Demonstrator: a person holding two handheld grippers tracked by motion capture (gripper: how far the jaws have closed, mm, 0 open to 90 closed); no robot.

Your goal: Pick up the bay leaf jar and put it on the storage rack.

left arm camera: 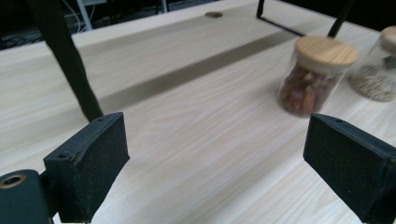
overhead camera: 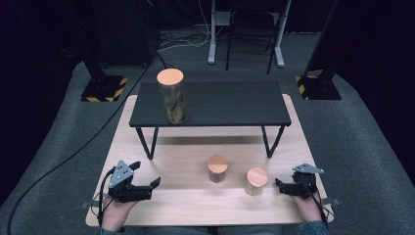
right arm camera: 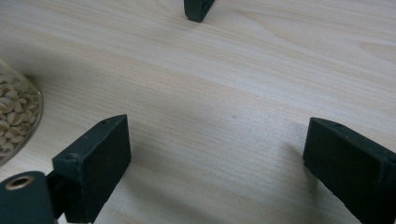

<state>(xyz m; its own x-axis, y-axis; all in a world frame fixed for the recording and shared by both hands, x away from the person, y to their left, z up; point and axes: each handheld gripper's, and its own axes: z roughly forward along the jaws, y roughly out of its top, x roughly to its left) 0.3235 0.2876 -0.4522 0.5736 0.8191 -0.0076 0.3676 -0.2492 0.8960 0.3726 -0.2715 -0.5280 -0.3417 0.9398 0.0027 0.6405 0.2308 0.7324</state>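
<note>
Resting low over the pale, fine-grained wooden board [overhead camera: 195, 200], the left gripper [overhead camera: 155, 183] at lower left has its matte black jaws spread with nothing between them. The right gripper [overhead camera: 278, 184], lower right, is likewise spread and empty. Between them stand two short cylindrical glass jars with round wooden lids: the reddish-filled jar [overhead camera: 218, 169] at centre and the pale-seed jar [overhead camera: 256, 181] just beside the right gripper.

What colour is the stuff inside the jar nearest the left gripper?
Reddish-brown pieces fill the jar, clearest in the left gripper view.
</note>
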